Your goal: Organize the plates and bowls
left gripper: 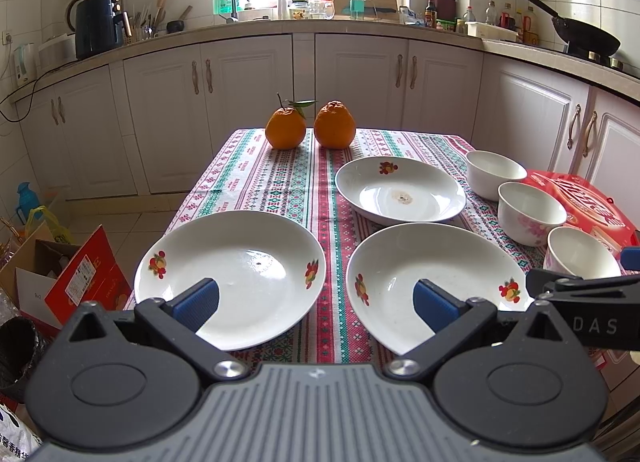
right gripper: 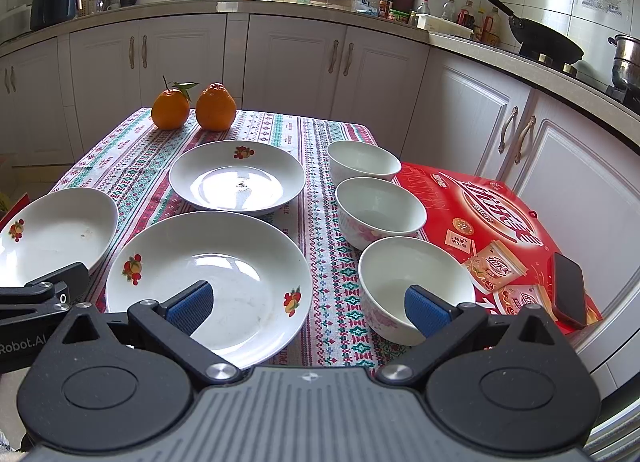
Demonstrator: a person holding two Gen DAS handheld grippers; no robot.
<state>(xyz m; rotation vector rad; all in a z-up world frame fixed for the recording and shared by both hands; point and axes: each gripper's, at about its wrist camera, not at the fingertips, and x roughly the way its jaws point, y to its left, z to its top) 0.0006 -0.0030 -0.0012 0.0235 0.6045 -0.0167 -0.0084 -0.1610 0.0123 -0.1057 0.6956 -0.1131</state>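
Note:
Three white plates with fruit prints lie on the patterned tablecloth: near left [left gripper: 236,274] [right gripper: 52,230], near middle [left gripper: 432,278] [right gripper: 212,282] and far [left gripper: 400,190] [right gripper: 238,176]. Three white bowls stand in a row on the right: far [left gripper: 494,172] [right gripper: 362,162], middle [left gripper: 530,212] [right gripper: 380,208] and near [left gripper: 580,254] [right gripper: 412,282]. My left gripper [left gripper: 316,302] is open and empty above the gap between the two near plates. My right gripper [right gripper: 308,304] is open and empty, between the near middle plate and the near bowl.
Two oranges [left gripper: 310,124] [right gripper: 192,106] sit at the table's far edge. A red box [right gripper: 492,230] with a phone [right gripper: 570,288] on it lies right of the bowls. Cardboard boxes [left gripper: 68,274] stand on the floor at the left. Kitchen cabinets lie behind.

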